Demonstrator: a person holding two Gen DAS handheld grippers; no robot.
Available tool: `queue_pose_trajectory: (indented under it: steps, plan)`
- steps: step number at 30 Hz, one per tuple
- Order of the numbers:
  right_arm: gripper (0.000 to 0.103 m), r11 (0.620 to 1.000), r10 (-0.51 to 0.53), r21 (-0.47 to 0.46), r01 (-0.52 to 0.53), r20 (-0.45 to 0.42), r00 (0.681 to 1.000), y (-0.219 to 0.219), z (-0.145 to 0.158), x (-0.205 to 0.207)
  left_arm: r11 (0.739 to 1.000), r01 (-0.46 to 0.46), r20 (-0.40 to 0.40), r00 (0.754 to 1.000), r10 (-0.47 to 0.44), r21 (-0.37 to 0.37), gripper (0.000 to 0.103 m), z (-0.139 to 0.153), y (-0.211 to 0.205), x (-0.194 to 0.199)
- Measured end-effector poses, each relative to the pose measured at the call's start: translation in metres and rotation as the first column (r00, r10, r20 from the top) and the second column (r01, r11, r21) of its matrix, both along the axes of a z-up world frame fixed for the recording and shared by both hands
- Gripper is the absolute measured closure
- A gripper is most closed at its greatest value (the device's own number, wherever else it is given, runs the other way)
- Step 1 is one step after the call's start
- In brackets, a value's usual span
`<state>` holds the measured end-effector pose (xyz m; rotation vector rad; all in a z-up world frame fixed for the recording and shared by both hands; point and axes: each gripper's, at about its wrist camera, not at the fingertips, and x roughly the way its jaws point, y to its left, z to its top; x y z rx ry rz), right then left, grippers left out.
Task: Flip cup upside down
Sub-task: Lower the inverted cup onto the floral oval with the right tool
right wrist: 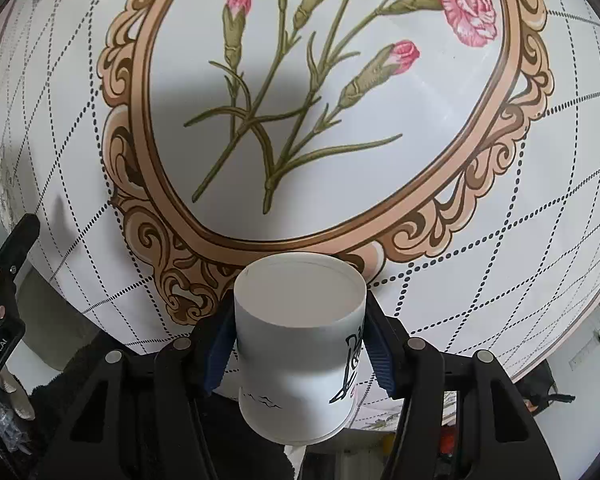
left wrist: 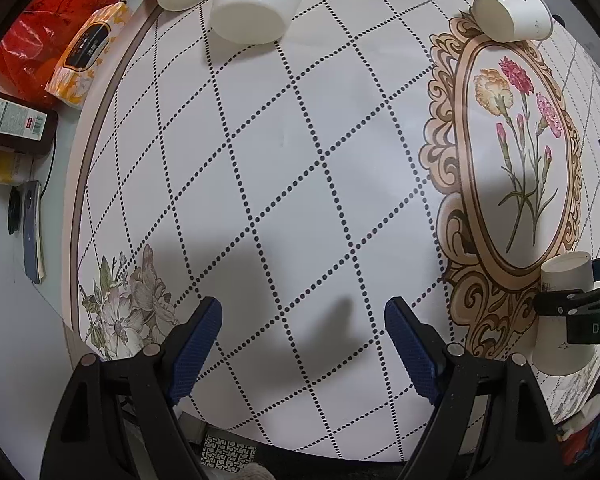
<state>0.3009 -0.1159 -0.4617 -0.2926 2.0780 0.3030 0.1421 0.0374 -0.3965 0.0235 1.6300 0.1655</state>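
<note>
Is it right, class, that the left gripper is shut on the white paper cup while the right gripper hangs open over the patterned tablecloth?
No, the sides are swapped. The right wrist view shows the right gripper shut on the white paper cup; the left gripper hangs open over the patterned tablecloth.

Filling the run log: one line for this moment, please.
right tool: shut on paper cup, base toward camera | left tool: open, empty | cup above tablecloth
</note>
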Motion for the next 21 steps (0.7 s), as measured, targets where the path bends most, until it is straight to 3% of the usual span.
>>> queue_pose_trajectory:
  steps: [6, 10, 13, 19, 21]
  plan:
    - [0.042, 0.998, -0.045, 0.048, 0.039, 0.127, 0.991, -0.003, 0.028, 0.006, 1.0, 0.004, 0.001, 1.0, -0.004, -0.005, 0.02, 0.004, -0.003, 0.006]
    - [0.042, 0.994, -0.09, 0.079, 0.071, 0.272, 0.958, -0.01, 0.052, 0.016, 1.0, -0.004, -0.006, 1.0, 0.004, -0.027, 0.02, 0.005, 0.0, 0.016]
    - [0.042, 0.987, -0.15, 0.121, 0.109, 0.411, 0.899, -0.015, 0.067, 0.021, 0.999, -0.014, -0.013, 1.0, 0.013, -0.035, 0.02, 0.004, 0.004, 0.026]
    - [0.042, 0.957, -0.285, 0.235, 0.171, 0.645, 0.709, -0.024, 0.086, 0.015, 1.0, -0.01, -0.023, 1.0, 0.01, -0.022, 0.02, 0.002, 0.015, 0.053]
    - [0.042, 0.953, -0.301, 0.249, 0.176, 0.684, 0.664, -0.025, 0.088, 0.007, 1.0, -0.002, -0.025, 1.0, 0.002, -0.015, 0.02, -0.001, 0.015, 0.061]
